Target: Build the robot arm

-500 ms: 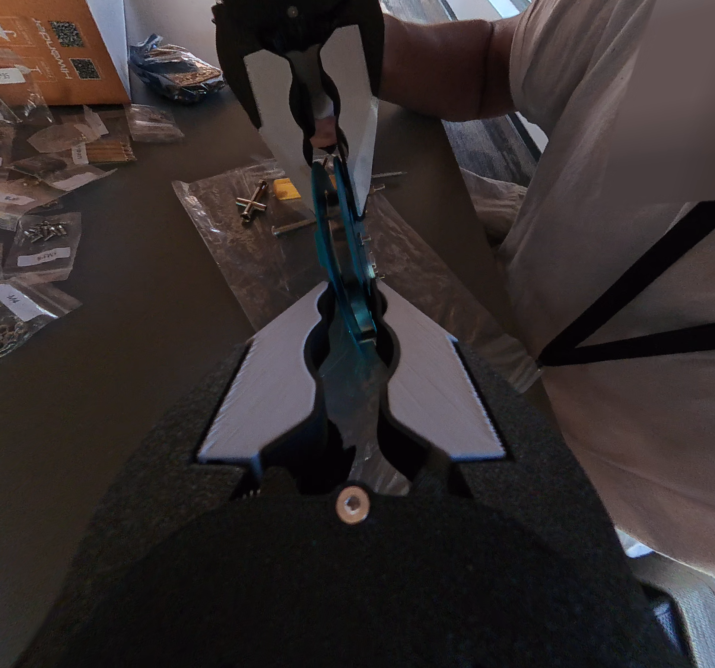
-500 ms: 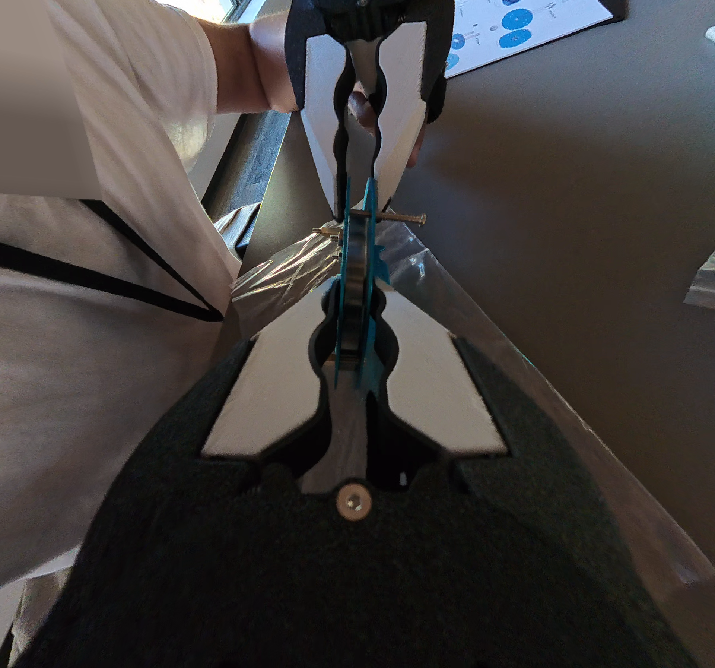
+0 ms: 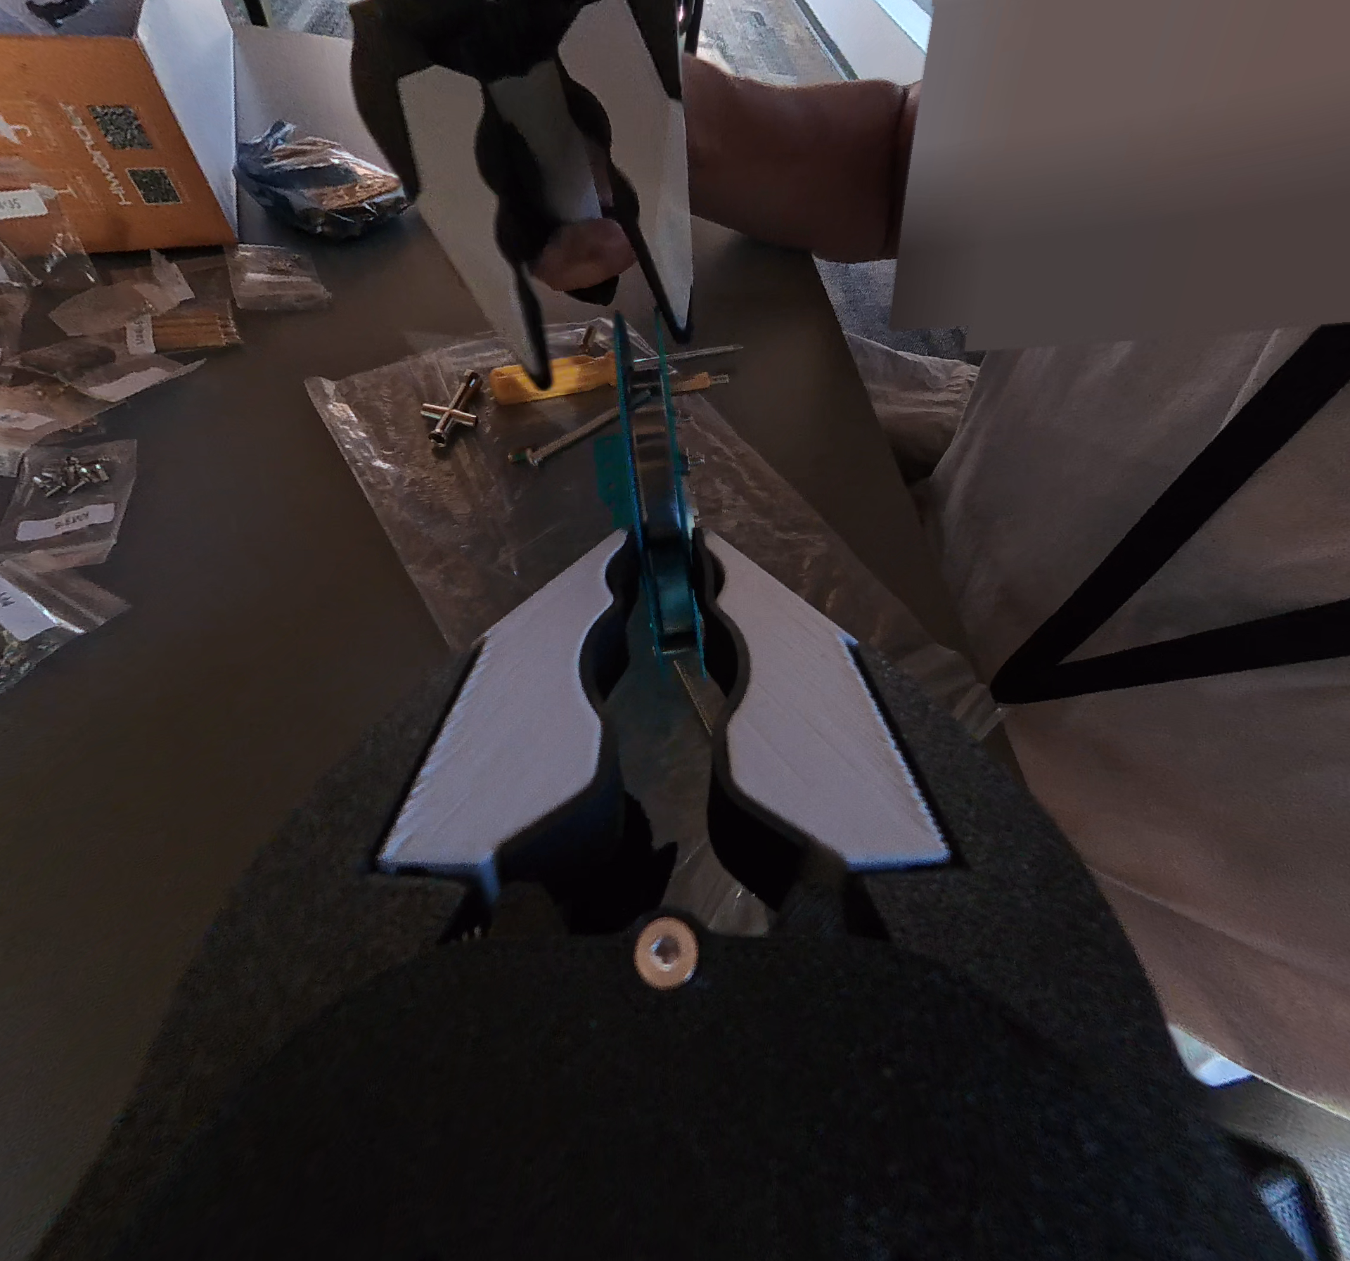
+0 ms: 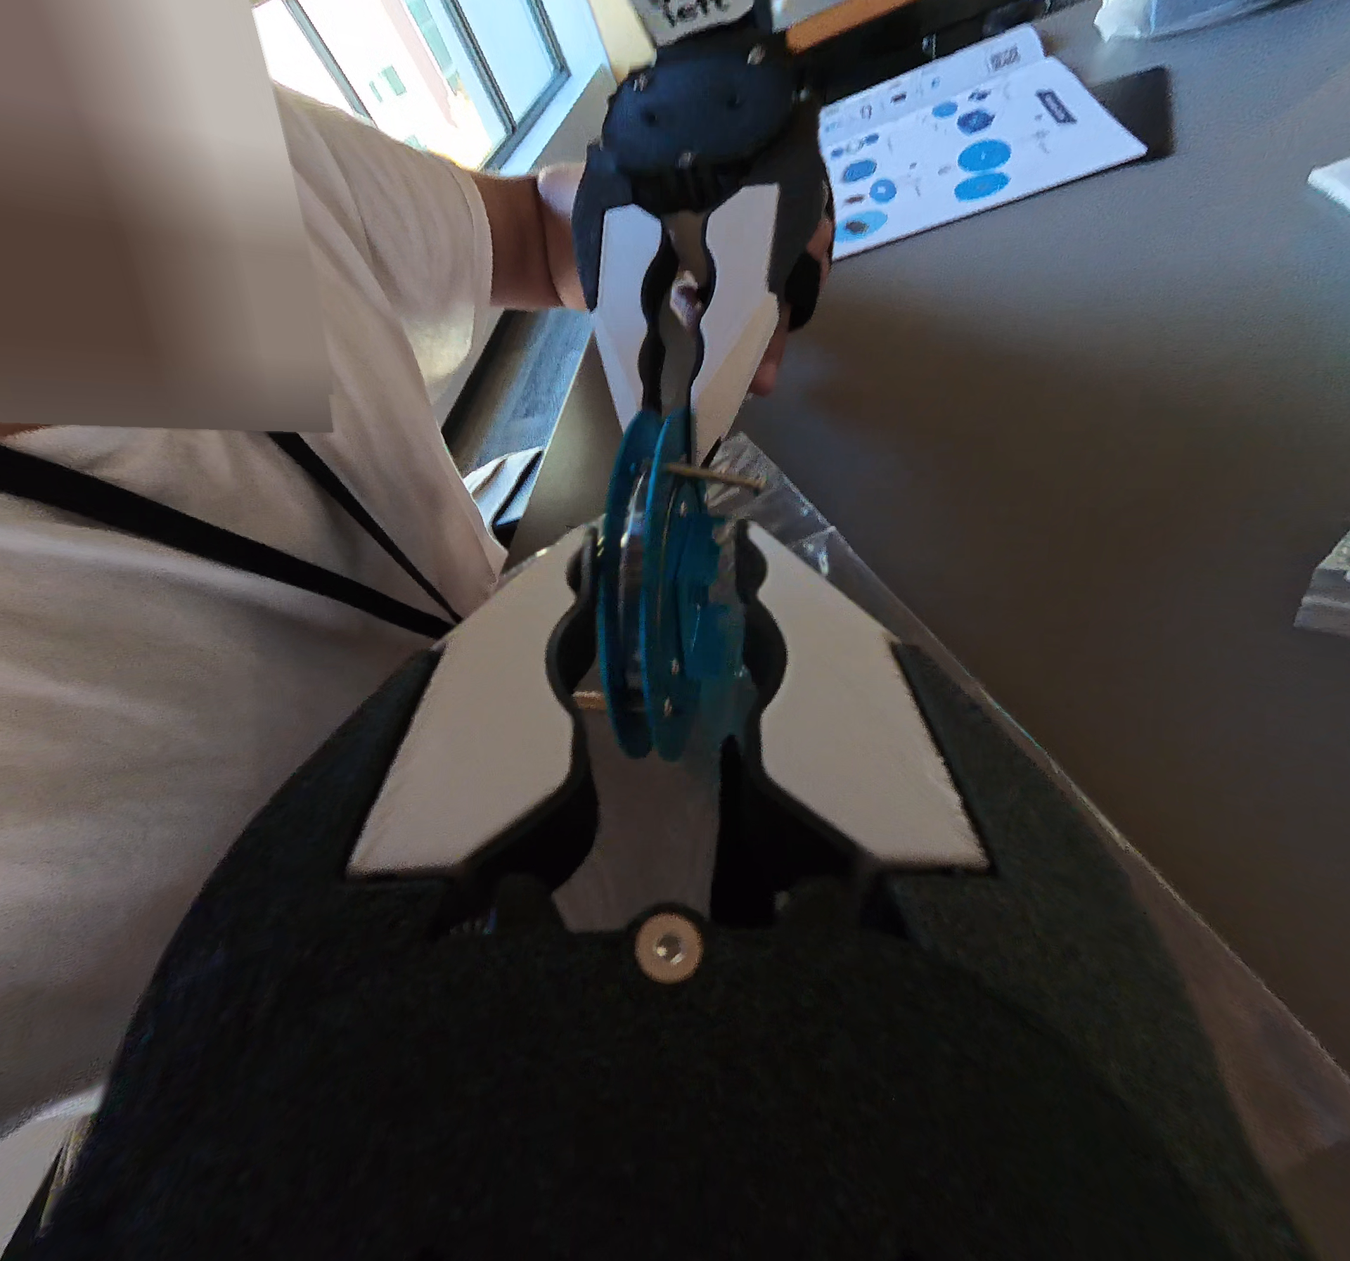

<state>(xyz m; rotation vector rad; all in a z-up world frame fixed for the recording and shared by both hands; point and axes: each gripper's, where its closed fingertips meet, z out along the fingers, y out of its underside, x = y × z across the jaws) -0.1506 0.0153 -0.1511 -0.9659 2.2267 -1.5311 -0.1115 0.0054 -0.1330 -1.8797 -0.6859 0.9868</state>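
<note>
Seen along the left hand-held gripper (image 3: 665,546), its two white fingers are pressed close on the near edge of a blue two-disc assembly (image 3: 661,495). The assembly stands on edge in the air above a clear plastic bag (image 3: 467,517) that lies flat on the dark table (image 3: 182,641).

From the other side, the right hand-held gripper (image 4: 665,539) has its fingers spread fairly wide. The discs stand in the gap between them. Whether either finger touches a disc, I cannot tell. A thin bolt (image 4: 719,479) sticks out sideways through the discs, near the edge the left one clamps.

On the bag beyond the discs lie a small cross-shaped wrench (image 3: 453,411), a yellow tool (image 3: 555,375) and a long bolt (image 3: 577,438). To the left are small bags of screws (image 3: 69,488), and farther off an orange cardboard box (image 3: 88,144). In the right wrist view, a printed instruction sheet (image 4: 971,152) with blue circles lies far right on the table.
</note>
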